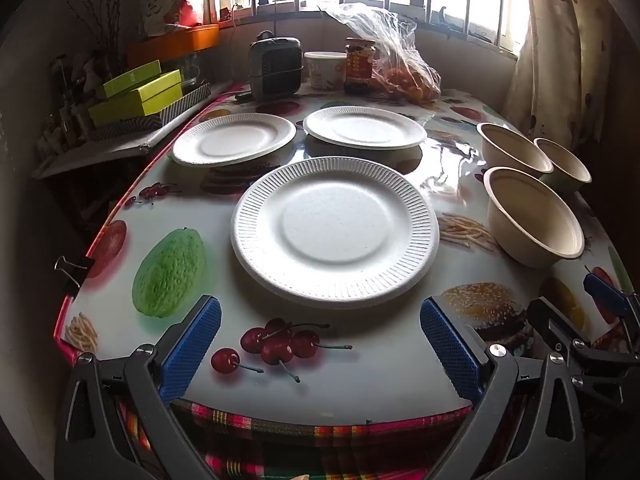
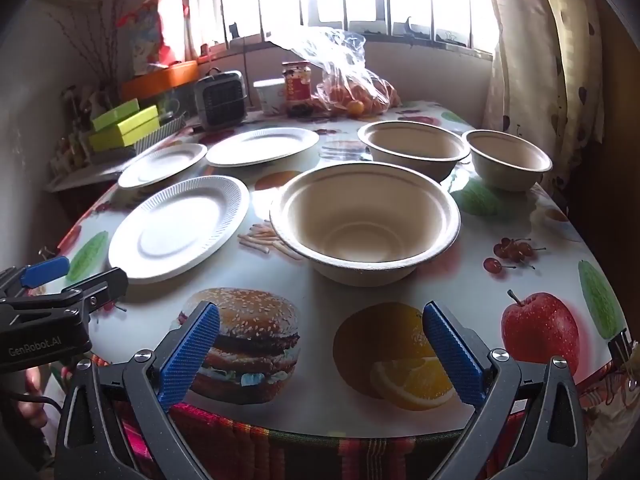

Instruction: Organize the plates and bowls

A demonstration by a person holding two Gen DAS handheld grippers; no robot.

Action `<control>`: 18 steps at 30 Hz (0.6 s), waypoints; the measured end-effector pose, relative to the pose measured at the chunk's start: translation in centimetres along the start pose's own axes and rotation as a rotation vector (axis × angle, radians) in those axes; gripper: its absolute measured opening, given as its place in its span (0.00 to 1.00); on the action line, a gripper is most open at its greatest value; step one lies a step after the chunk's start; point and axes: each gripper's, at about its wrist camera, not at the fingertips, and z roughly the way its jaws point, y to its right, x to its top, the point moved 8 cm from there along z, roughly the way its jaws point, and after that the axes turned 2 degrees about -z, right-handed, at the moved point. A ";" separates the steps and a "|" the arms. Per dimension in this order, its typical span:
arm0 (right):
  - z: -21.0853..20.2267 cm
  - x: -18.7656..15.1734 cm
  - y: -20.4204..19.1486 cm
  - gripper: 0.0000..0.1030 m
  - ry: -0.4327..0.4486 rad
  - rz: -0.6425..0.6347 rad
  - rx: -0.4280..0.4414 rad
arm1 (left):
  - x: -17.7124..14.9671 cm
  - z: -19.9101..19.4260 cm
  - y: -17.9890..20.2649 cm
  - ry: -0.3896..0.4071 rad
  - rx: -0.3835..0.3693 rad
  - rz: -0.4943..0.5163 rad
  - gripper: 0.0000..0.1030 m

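Hovering at the table's near edge, the left gripper (image 1: 320,344) faces the nearest plate (image 1: 335,229) and the right gripper (image 2: 320,344) the nearest bowl (image 2: 365,220), both jaws wide and empty. Plates sit left, bowls right, all unstacked, so each hand seems lined up for its own kind.

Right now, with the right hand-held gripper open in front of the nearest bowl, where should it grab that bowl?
Probably the near rim of the nearest bowl. It stands upright and empty, apart from the plate on its left, with its thin flared lip facing the right hand-held gripper. Come in from the table's near edge, one finger inside the wall and one outside, then pinch.
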 end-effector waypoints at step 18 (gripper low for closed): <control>-1.5 1.3 3.0 1.00 0.111 0.080 -0.130 | 1.6 -0.3 2.2 0.071 -0.034 0.066 0.97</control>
